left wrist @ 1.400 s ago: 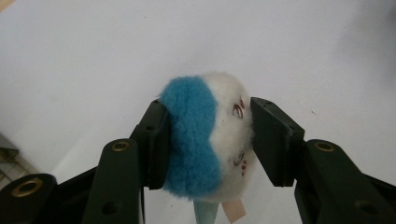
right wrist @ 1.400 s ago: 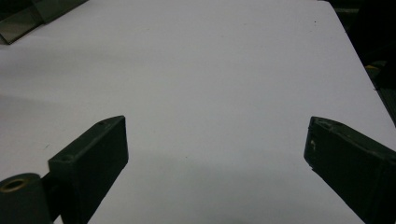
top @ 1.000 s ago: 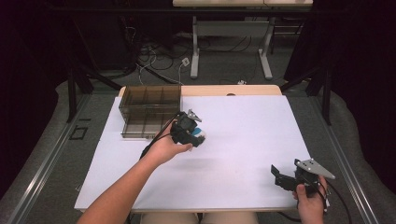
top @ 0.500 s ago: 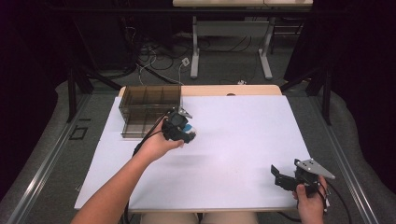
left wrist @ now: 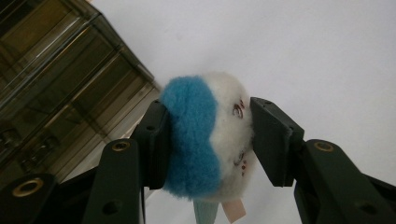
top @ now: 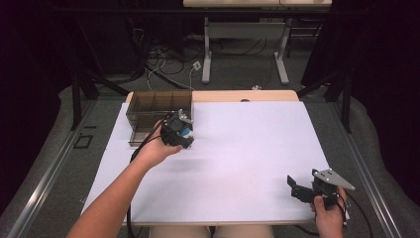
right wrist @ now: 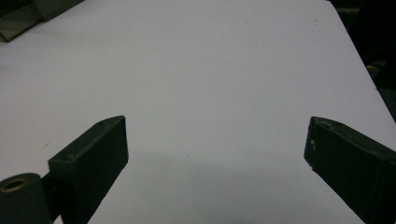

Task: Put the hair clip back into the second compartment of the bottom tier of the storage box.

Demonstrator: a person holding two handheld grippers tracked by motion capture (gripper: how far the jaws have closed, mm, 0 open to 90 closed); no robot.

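Plush toy held beside the divided box

Compartments of a smoky transparent box (top: 157,115) stood at the far left part of the white worktop (top: 247,148). Just beside its right front corner, the left tool (top: 179,133) was lifted above the surface in the person's left hand (top: 154,151). Its jaws were clamped on a small plush toy (left wrist: 208,142), blue on one side and white on the other, with small red marks on the white part. In the left gripper view the toy sat between both pads, and the box walls (left wrist: 60,88) appeared close on the left of it. The middle of the worktop was bare white. Near the front right corner, well apart from the toy, the right tool (top: 297,189) was held low in the right hand (top: 329,214). Its jaws stood wide apart with nothing between them, above the plain white surface (right wrist: 210,93).
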